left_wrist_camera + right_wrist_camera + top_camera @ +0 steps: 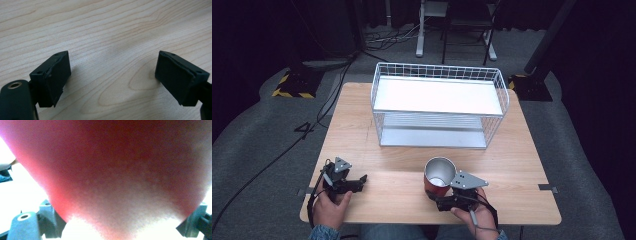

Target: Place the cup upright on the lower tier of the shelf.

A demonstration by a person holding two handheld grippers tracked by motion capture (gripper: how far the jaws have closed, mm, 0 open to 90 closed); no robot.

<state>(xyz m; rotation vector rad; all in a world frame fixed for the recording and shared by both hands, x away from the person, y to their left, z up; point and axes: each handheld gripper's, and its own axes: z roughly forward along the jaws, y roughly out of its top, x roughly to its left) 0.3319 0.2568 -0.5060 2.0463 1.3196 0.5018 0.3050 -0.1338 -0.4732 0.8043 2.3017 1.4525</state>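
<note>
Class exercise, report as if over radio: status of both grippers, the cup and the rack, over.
Left hand-held gripper open, empty, over bare table. Right hand-held gripper shut on red cup, mouth up. Wire rack beyond, nothing between.

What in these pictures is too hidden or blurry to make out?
- Red cup, right gripper view: so close it is a red blur; its base and any markings are unreadable.
- Right gripper, high view: its jaws are hidden behind the cup.
- Wire rack, high view: the lower shelf's back is hidden by the white top shelf.
- Person's arms, high view: cut off by the bottom edge.
</note>
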